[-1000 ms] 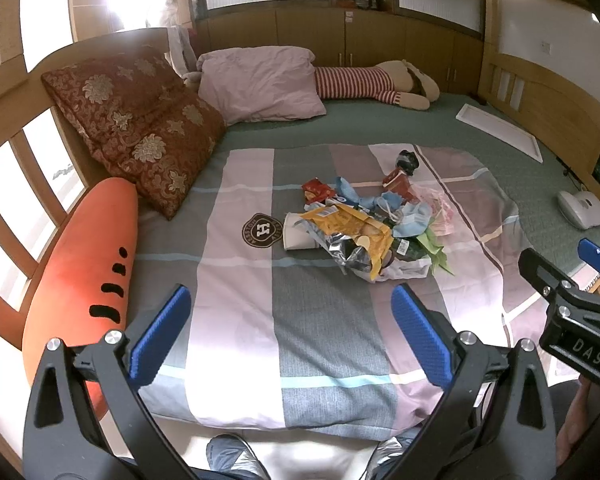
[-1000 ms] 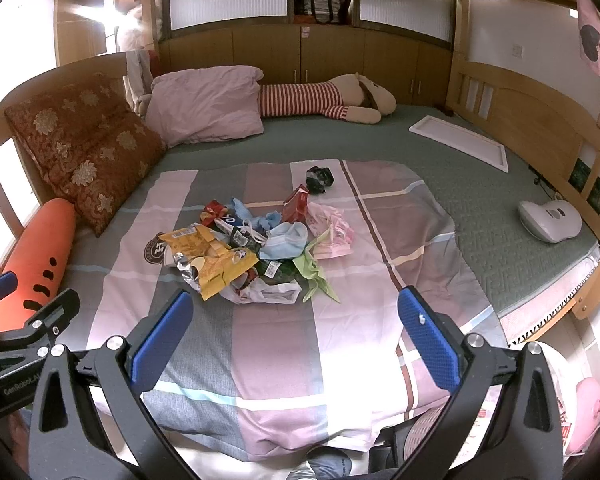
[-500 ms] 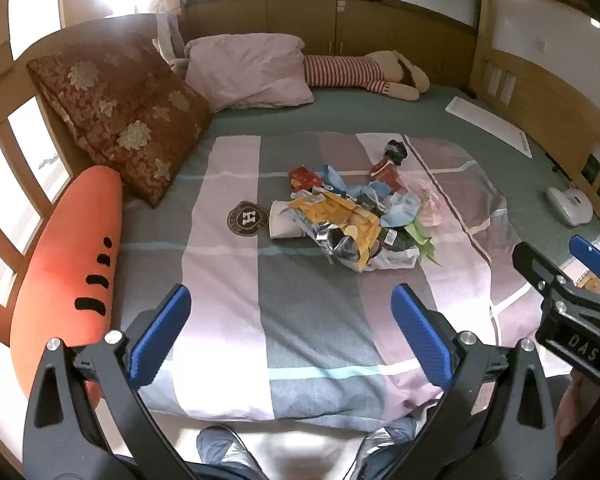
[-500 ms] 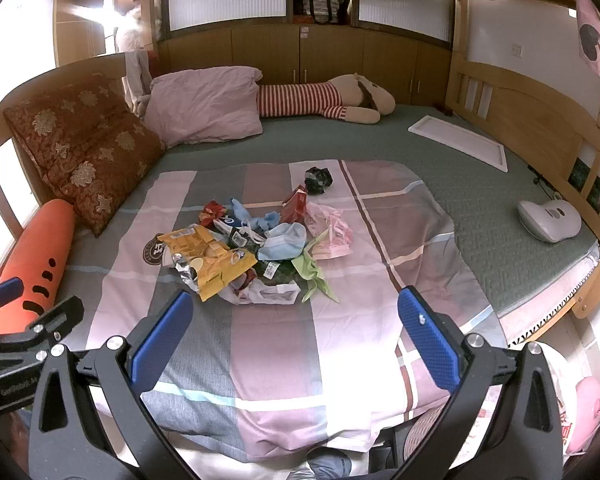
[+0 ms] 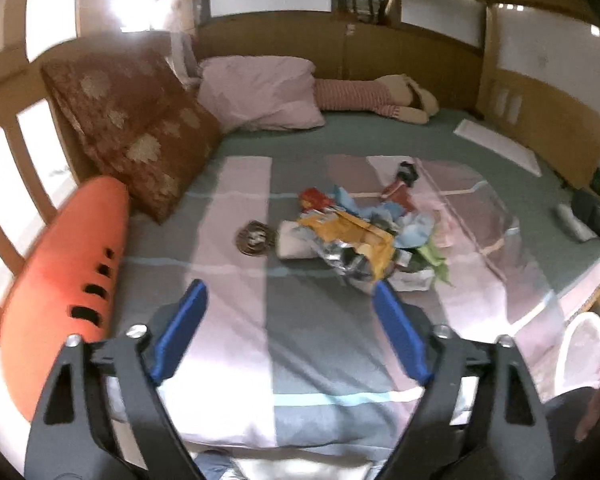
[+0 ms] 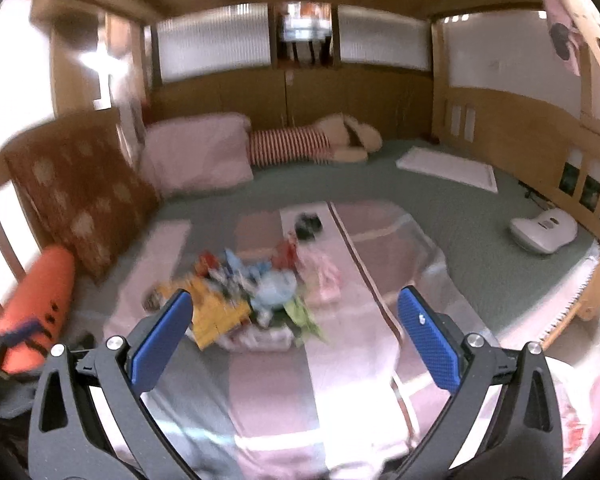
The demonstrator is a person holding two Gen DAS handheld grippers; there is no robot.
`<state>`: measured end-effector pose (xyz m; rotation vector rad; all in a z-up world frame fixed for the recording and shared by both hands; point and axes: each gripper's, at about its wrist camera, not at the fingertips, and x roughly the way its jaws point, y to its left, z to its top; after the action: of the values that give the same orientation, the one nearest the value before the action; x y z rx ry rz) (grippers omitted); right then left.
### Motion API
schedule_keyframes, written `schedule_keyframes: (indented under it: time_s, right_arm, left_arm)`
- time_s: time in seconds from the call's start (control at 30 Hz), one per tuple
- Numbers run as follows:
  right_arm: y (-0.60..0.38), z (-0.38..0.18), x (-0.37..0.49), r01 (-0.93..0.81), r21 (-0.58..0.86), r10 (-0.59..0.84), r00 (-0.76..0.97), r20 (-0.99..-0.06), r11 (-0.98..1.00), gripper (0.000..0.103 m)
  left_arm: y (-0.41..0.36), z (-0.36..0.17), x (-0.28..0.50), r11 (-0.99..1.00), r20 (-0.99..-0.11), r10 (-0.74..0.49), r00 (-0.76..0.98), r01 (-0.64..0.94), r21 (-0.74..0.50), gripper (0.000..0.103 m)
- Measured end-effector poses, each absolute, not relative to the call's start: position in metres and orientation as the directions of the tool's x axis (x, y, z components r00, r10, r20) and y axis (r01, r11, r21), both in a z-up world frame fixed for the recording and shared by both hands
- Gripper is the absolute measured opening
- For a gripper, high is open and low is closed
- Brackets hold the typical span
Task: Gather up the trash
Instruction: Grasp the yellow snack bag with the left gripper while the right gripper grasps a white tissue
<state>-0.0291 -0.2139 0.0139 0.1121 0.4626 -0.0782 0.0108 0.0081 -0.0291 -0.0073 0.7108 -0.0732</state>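
A pile of trash point(image 5: 364, 236) lies in the middle of the striped blanket point(image 5: 228, 344): yellow and silver snack bags, blue and green wrappers, a red packet, a pink bag. The same trash pile point(image 6: 252, 300) shows blurred in the right wrist view. My left gripper point(image 5: 290, 312) hangs over the blanket's near part, short of the pile; its jaws are closing with nothing between them. My right gripper point(image 6: 294, 322) is open and empty, also short of the pile. A dark piece of the right gripper point(image 5: 598, 216) juts in at the left view's right edge.
An orange carrot cushion point(image 5: 64, 280) and a brown patterned pillow point(image 5: 136, 136) line the left rail. A pink pillow point(image 5: 260, 92) and a striped plush toy point(image 5: 376, 98) lie at the head. A white device point(image 6: 544, 230) and a white board point(image 6: 448, 168) rest on the green mattress at right.
The left gripper's jaws have come closer together. The right view has tilted upward, showing more wall and ceiling, and both views are now blurred. The trash pile has not moved.
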Motion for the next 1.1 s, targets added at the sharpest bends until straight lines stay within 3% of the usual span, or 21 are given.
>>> schedule_keyframes:
  time_s: [0.07,0.1,0.17,0.23,0.47,0.57,0.73,0.77,0.83,0.87,0.97,1.1]
  right_arm:
    - [-0.218,0.01,-0.033,0.077,0.097,-0.035,0.924,-0.38,0.992,0.1]
    - [-0.22,0.003,-0.033,0.081,0.088,-0.046,0.936,-0.349,0.993,0.1]
    - [-0.228,-0.01,-0.017,0.115,0.117,-0.055,0.903,-0.426,0.987,0.1]
    - [-0.236,-0.023,0.001,0.081,0.186,0.031,0.847,-0.531,0.979,0.1]
    - [-0.232,-0.038,0.011,0.066,0.26,0.088,0.836,-0.541,0.963,0.1]
    - [-0.23,-0.043,0.023,0.076,0.24,0.072,0.83,-0.553,0.968,0.1]
    - [-0.24,-0.056,0.053,0.119,0.234,0.039,0.815,-0.578,0.965,0.1]
    - [-0.242,-0.061,0.063,0.125,0.239,0.042,0.806,-0.591,0.963,0.1]
    - [-0.244,-0.071,0.088,0.126,0.257,0.065,0.778,-0.625,0.958,0.1]
    - [-0.244,-0.075,0.098,0.126,0.264,0.074,0.768,-0.636,0.956,0.1]
    - [-0.242,-0.087,0.14,0.114,0.265,0.101,0.729,-0.677,0.958,0.1]
    - [-0.238,-0.108,0.182,0.111,0.232,0.091,0.697,-0.712,0.966,0.1]
  left_arm:
    - [0.011,-0.032,0.007,0.961,-0.609,-0.275,0.744,0.225,-0.159,0.091]
    - [0.01,-0.037,0.007,0.961,-0.603,-0.276,0.748,0.234,-0.149,0.1]
    - [0.004,-0.05,0.013,0.977,-0.641,-0.201,0.741,0.197,-0.079,0.1]
    - [0.006,-0.06,0.019,0.975,-0.657,-0.219,0.721,0.19,-0.116,0.1]
    - [0.013,-0.093,0.068,0.935,-0.747,-0.351,0.565,0.167,-0.313,0.1]
    - [-0.01,-0.093,0.094,0.939,-0.747,-0.344,0.568,0.212,-0.271,0.1]
    - [-0.038,-0.121,0.156,0.928,-0.781,-0.374,0.501,0.211,-0.309,0.1]
    - [-0.042,-0.128,0.167,0.927,-0.787,-0.375,0.49,0.217,-0.307,0.095]
    - [-0.044,-0.146,0.187,0.934,-0.804,-0.357,0.475,0.211,-0.289,0.049]
    - [-0.042,-0.155,0.195,0.927,-0.811,-0.375,0.449,0.201,-0.318,0.016]
    - [-0.031,-0.15,0.196,0.876,-0.774,-0.48,0.414,0.179,-0.448,0.012]
    - [-0.012,-0.088,0.165,0.871,-0.695,-0.491,0.526,0.27,-0.411,0.011]
